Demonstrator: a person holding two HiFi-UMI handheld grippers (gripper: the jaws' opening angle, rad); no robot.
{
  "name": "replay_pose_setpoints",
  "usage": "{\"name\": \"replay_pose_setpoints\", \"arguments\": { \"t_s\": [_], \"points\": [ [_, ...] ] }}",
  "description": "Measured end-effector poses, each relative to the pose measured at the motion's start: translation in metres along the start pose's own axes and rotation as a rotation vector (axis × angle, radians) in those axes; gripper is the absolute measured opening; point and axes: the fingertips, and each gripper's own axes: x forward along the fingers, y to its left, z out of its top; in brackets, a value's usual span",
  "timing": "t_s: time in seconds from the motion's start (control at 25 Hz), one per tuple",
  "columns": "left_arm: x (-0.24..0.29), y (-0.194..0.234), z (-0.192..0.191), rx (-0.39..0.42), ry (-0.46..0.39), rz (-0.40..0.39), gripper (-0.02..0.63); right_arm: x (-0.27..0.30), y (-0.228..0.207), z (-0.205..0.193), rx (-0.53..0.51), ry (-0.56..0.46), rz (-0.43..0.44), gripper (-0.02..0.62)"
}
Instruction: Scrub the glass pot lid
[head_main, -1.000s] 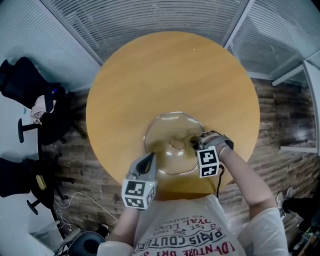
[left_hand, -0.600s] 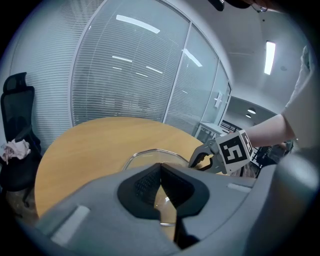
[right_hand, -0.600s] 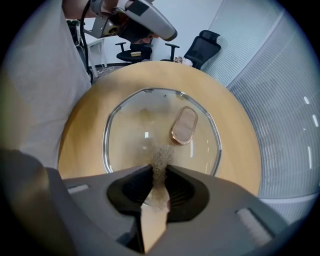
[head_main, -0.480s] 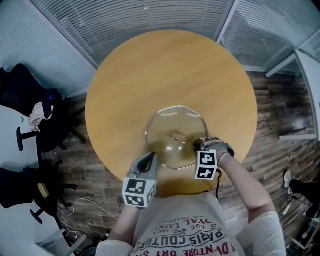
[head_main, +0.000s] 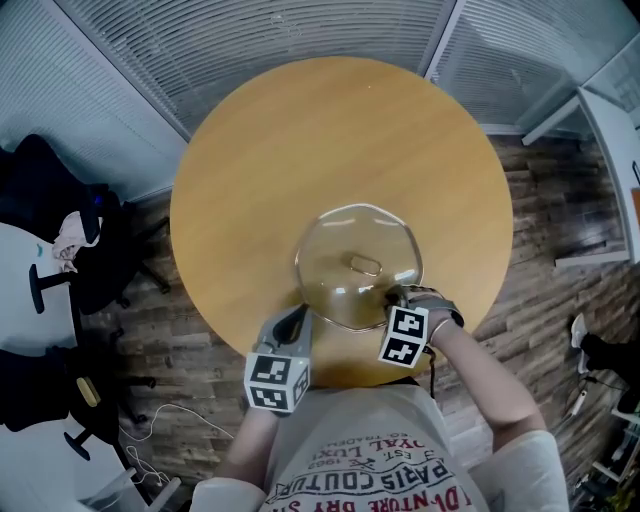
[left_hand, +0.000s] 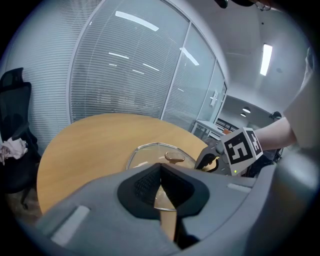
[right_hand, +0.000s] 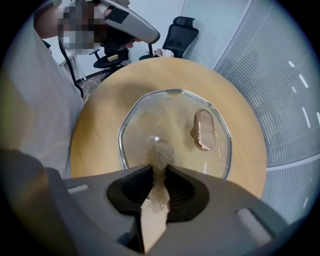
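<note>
One glass pot lid (head_main: 340, 250) lies flat, dome up, on the near half of the round wooden counter (head_main: 300, 140). Its copper-toned knob (right_hand: 203, 130) is on top and its metal rim rests on the wood. We judge that keeping it close to our body puts the glass within easy reach of both tools.

Our right gripper (right_hand: 160, 169) is clamped on a brownish scouring pad (right_hand: 161, 150). The pad sticks out past the jaw tips, and its free end touches the glass on the near side, between knob and rim. Held that way, the pad meets the glass rather than the hard jaws, so the step in hand looks like scrubbing the near part of the dome.

Our left gripper (left_hand: 160, 167) has its jaws drawn together with nothing seen between them. In the head view its tip sits at the lid's near-left rim. We judge it serves as a stop, so the lid cannot slide or spin under the pad. We cannot tell whether it presses down on the glass or only leans against the rim.

Most of the dome, past the knob, lies outside the pad's contact. Around the counter we see plank flooring (head_main: 560, 200), a black office chair (head_main: 40, 180) at the left, and slatted blinds (head_main: 300, 30) beyond.
</note>
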Motion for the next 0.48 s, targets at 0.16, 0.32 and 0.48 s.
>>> {"name": "replay_pose_setpoints", "arguments": {
  "t_s": [0.16, 0.32, 0.48],
  "points": [
    [-0.007, 0.002, 0.0, 0.016, -0.005, -0.015, 0.006, -0.002, 0.015, 0.008, 0.046, -0.001, 0.034, 0.075],
    [-0.011, 0.008, -0.001, 0.024, -0.004, -0.022, 0.006, -0.005, 0.029, 0.021, 0.114, -0.033, 0.103, 0.075],
    [-0.016, 0.009, -0.001, 0.024, -0.009, -0.013, 0.008, -0.015, 0.031, 0.028, 0.196, -0.096, 0.131, 0.075]
  ]
}}
